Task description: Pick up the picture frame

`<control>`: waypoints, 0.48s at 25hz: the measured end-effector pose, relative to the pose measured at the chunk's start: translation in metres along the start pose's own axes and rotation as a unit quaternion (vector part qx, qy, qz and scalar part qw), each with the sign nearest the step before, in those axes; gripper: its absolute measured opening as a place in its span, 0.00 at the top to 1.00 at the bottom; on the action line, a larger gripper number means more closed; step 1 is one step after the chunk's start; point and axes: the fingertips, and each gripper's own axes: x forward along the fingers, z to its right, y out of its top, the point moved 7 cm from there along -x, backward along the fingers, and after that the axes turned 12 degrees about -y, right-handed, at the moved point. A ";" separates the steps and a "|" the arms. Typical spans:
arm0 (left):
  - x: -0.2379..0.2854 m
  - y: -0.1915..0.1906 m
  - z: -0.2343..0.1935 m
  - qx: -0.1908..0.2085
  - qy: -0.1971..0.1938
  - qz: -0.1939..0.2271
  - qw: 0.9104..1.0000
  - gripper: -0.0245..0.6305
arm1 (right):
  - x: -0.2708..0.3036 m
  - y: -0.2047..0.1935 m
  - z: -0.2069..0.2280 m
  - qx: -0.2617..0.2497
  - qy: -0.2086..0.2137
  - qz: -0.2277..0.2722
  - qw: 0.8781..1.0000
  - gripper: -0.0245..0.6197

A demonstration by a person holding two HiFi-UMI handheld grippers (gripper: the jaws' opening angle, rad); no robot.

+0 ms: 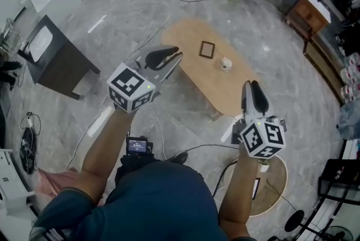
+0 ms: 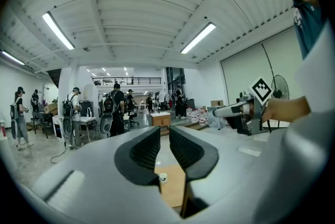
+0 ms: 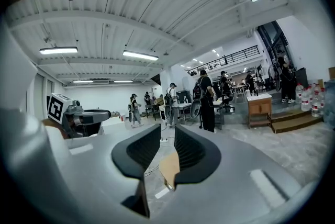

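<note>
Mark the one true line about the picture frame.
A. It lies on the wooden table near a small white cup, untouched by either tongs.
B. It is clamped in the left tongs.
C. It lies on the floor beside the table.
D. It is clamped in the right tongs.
A: the picture frame lies on the wooden table near the white cup, with the left tongs and right tongs both empty and short of it.

The shirt [image 1: 163,200] is dark blue, short-sleeved. Grey left tongs [image 1: 163,58] and right tongs [image 1: 253,96] have black ribbed pads [image 2: 144,152] and white cubes [image 1: 130,86] printed with black squares.
</note>
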 end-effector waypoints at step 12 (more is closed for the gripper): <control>0.026 -0.015 -0.039 -0.012 -0.025 -0.004 1.000 0.88 | 0.037 -0.006 -0.002 0.009 -0.016 -0.011 1.000 0.86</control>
